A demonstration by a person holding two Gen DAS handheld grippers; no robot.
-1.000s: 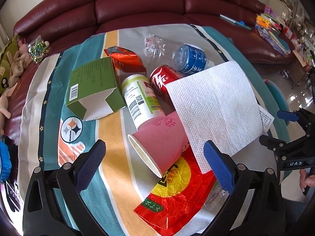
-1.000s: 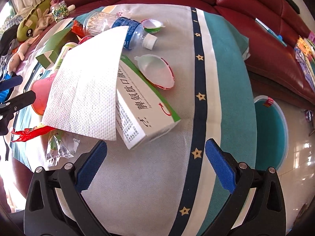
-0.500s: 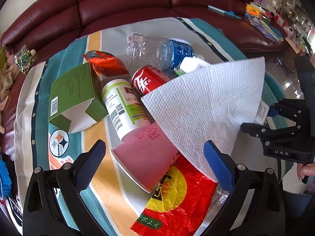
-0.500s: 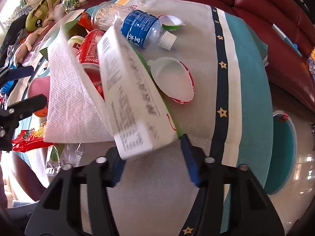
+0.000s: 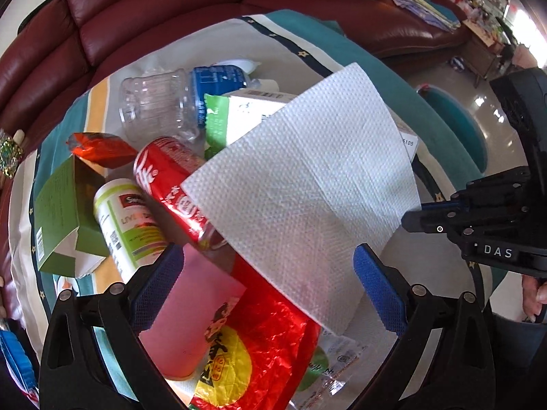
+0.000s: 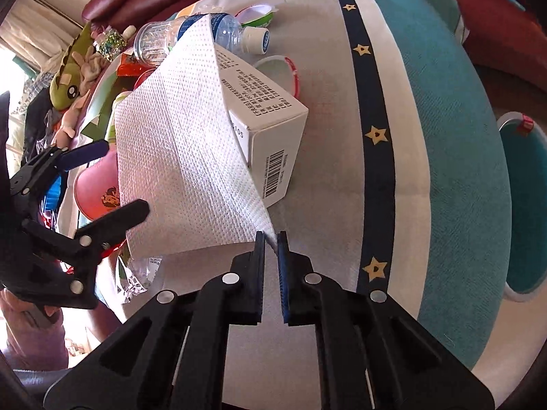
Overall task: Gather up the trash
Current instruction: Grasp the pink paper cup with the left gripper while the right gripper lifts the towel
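A white paper towel (image 6: 177,157) drapes over a white medicine box (image 6: 270,130); my right gripper (image 6: 271,239) is shut on its near corner. The towel (image 5: 307,191) fills the middle of the left wrist view, with the right gripper (image 5: 424,218) at its right edge. My left gripper (image 5: 266,273) is open and empty over a pink paper cup (image 5: 191,314) and a red foil wrapper (image 5: 266,348). Behind lie a red can (image 5: 171,184), a white supplement bottle (image 5: 130,222), a clear water bottle (image 5: 164,102) and a green carton (image 5: 61,212).
The trash lies on a striped cloth (image 6: 393,171) over a round table, with a maroon sofa (image 5: 136,10) behind. A teal bin (image 6: 526,205) stands on the floor to the right. An empty plastic cup (image 6: 277,71) and a small wrapper (image 5: 99,147) lie nearby.
My right gripper has closed on the paper towel's corner and lifted that edge. The box has tipped onto its side. My left gripper moved forward over the cup and wrapper, staying open.
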